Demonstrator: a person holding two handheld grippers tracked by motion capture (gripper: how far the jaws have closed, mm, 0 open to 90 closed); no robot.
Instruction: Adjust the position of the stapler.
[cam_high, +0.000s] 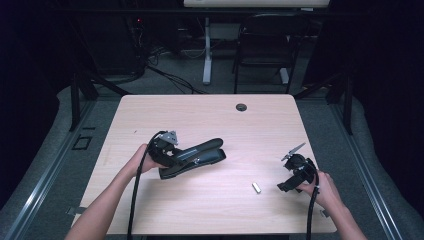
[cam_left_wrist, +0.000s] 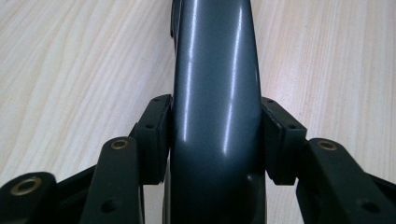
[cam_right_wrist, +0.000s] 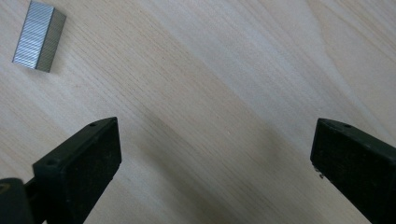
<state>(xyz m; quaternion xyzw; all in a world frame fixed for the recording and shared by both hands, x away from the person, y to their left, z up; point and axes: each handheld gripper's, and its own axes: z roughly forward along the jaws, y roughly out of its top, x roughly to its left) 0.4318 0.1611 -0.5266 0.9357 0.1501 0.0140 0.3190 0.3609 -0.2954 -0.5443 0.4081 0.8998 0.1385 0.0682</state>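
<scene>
Broadly, the table is a pale wooden top with a cable hole near its far edge, and all the work sits in its near half. Largest on it is the stapler, a dark heavy one lying left of centre; its long axis runs from the near-left toward the far-right, with the arm lifted off the base at the right end. The left gripper has it by the near-left end: in the left gripper view the two pads press on either flank of the glossy arm of the stapler, so this tong is pinching it, and the arm runs straight away along the jaws.

The right gripper hovers near the right edge, toward the near corner, jaws spread wide with nothing between them.

Smallest is the staple strip, a short silver block lying loose on the wood between the two hands, just left of the right gripper and well apart from the stapler. In the right gripper view the staple strip lies ahead and off to the left of the open jaws, outside their line. The right hand is plainly the nearer; I judge it must swing left and square its jaws across the strip's narrow sides.
</scene>
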